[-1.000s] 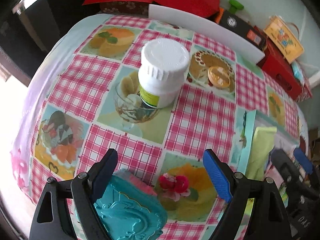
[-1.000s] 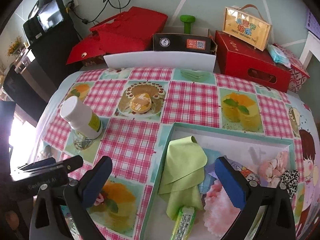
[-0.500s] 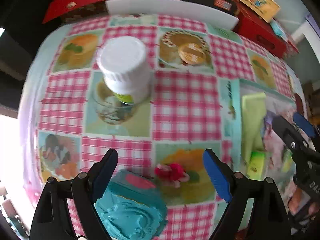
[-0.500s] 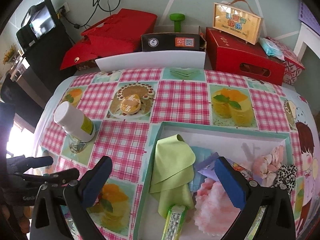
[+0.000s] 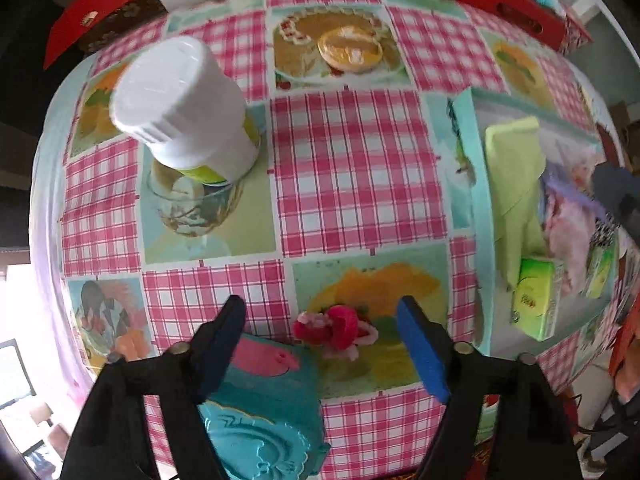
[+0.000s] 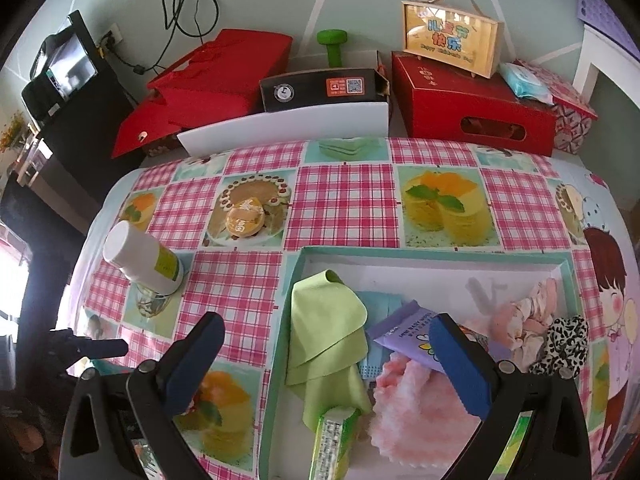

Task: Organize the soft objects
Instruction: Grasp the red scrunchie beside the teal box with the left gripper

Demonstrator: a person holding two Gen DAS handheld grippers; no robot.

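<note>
The left gripper is held with its jaws spread wide and nothing between them. It is positioned over the near edge of the checked tablecloth. A red and pink scrunchie lies on the cloth between the two fingers, touched by neither. A teal embossed object is seen just beside the left finger, at the near edge. A white bottle with a white cap stands further off to the left, and an orange round packet lies at the far side.

The right gripper is likewise spread apart and empty. It is held above the near part of a shallow teal-rimmed tray, which occupies the right half of the table. Within the tray, a folded green cloth lies at the left, partly over a light blue face mask. A green tissue pack rests at the near end of the cloth. A purple packet and a pink fluffy cloth are found beside it. A pale pink scrunchie and a leopard-print scrunchie lie together at the right of the tray.
</note>
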